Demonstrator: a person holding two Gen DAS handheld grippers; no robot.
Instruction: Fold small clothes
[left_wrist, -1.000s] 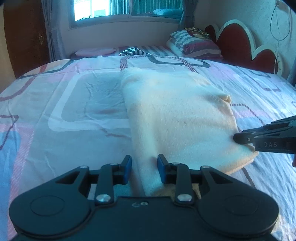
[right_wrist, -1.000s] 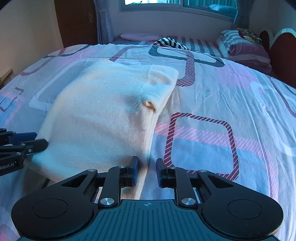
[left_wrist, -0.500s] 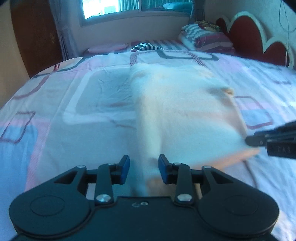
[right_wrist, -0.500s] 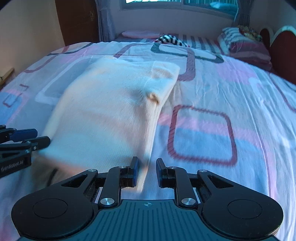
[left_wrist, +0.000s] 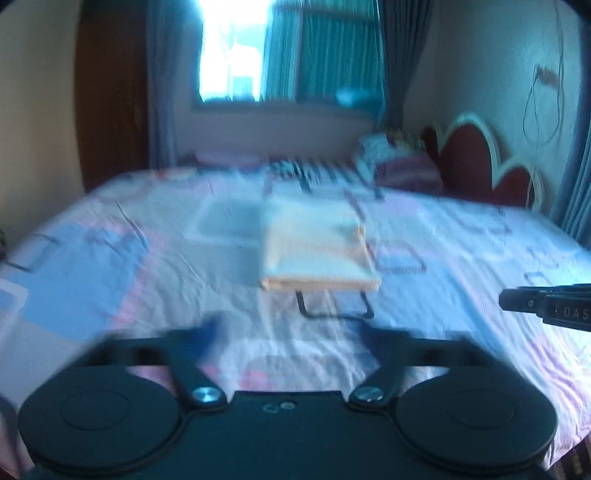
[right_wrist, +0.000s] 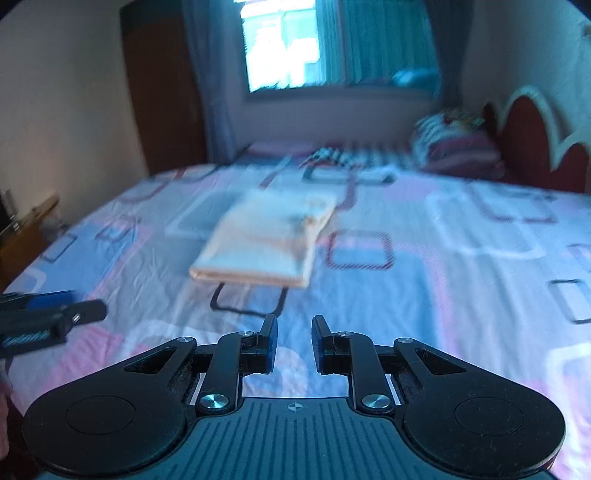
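The bed (right_wrist: 461, 295), under its pink, blue and white patterned sheet, fills most of the room, with a window (right_wrist: 332, 48), curtains, a dark wooden door and a red scalloped headboard (right_wrist: 535, 147) behind it. Mid-bed lies the cream garment (right_wrist: 266, 243), a flat, squared packet, so the folding looks finished (unless another piece waits out of view). Both grippers are well apart from it: the left gripper (left_wrist: 291, 332) has just been opening its fingers wide, the right gripper (right_wrist: 294, 341) partly, and nothing sits between either pair.
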